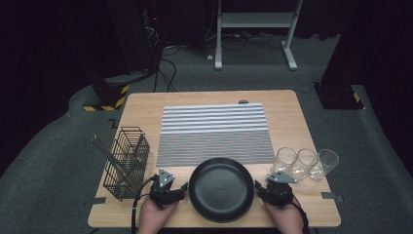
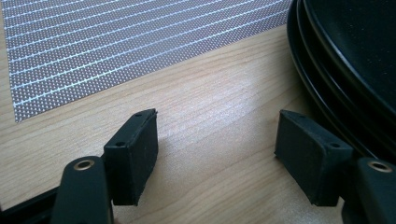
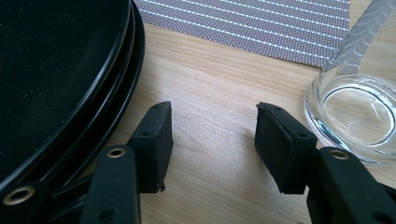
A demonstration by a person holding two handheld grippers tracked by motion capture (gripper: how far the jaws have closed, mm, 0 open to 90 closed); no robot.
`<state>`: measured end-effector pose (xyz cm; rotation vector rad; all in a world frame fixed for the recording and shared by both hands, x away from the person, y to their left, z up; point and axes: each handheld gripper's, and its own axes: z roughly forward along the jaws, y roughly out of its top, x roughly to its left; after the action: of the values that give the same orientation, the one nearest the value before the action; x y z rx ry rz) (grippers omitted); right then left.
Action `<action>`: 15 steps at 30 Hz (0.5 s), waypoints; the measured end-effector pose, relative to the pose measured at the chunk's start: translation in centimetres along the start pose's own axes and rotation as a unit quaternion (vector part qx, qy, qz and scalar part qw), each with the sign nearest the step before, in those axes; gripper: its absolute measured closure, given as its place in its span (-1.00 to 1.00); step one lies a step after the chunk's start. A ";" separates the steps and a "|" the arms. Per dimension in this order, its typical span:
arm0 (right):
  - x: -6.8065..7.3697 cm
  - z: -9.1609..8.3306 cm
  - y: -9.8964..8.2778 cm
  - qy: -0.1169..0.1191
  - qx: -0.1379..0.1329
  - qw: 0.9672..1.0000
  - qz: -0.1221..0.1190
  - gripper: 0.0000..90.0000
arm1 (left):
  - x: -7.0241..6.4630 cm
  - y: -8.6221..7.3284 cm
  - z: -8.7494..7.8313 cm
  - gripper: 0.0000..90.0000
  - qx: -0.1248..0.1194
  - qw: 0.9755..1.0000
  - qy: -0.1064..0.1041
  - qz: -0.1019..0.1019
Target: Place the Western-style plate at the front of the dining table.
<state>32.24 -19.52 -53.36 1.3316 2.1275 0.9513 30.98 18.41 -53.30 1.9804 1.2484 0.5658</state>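
Dark room, wooden worktop [image 1: 292, 105]; black plates [image 1: 221, 189] sit stacked at lower centre, below the mat [image 1: 214, 134]; left hand-held gripper [image 1: 179, 191] and right hand-held gripper [image 1: 260, 190] flank them, jaws apart, empty; nothing lifted yet, the whole move looks still ahead.

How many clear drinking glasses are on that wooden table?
3: one clear drinking glass nearest the black plates, a second beside it, a third at the row's right end.
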 end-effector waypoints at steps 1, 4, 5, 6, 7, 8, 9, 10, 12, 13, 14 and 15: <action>0.0 0.0 0.0 0.000 0.000 1.000 0.000 0.03 | 0.0 0.0 0.0 -0.33 0.000 1.000 0.000 0.000; 0.0 0.0 0.0 0.000 0.000 1.000 0.000 0.03 | 0.0 0.0 0.0 -0.33 0.000 1.000 0.000 0.000; 0.0 0.0 0.0 0.000 0.000 1.000 0.000 0.03 | 0.0 0.0 0.0 -0.33 0.000 1.000 0.000 0.000; 0.0 0.0 0.0 0.000 0.000 1.000 0.000 0.03 | 0.0 0.0 0.0 -0.33 0.000 1.000 0.000 0.000; 0.0 0.0 0.0 0.000 0.000 1.000 0.000 0.03 | 0.0 0.0 0.0 -0.33 0.000 1.000 0.000 0.000; 0.0 0.0 0.0 0.001 0.000 1.000 0.000 0.03 | 0.0 0.0 0.0 -0.33 0.001 1.000 0.000 0.002; 0.0 0.0 0.0 0.001 0.000 1.000 0.000 0.02 | -0.1 0.0 0.0 -0.33 0.001 1.000 0.001 0.003; 0.0 0.0 0.0 0.001 0.000 1.000 0.000 0.02 | -0.1 0.0 0.0 -0.33 0.002 1.000 0.001 0.004; 0.0 0.0 0.0 0.001 0.000 1.000 0.000 0.02 | -0.1 0.0 0.0 -0.33 0.002 1.000 0.001 0.005; 0.0 0.0 0.0 0.001 0.000 1.000 0.000 0.02 | -0.1 0.0 0.0 -0.33 0.002 1.000 0.002 0.005; 0.0 0.0 0.0 0.001 0.000 1.000 0.000 0.02 | -0.1 0.0 0.0 -0.33 0.002 1.000 0.002 0.005; 0.0 0.0 0.0 0.002 0.001 1.000 0.000 0.02 | -0.1 0.0 0.0 -0.33 0.002 1.000 0.003 0.005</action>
<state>32.25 -19.53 -53.36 1.3314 2.1308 0.9532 30.95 18.31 -53.30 1.9916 1.2436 0.5743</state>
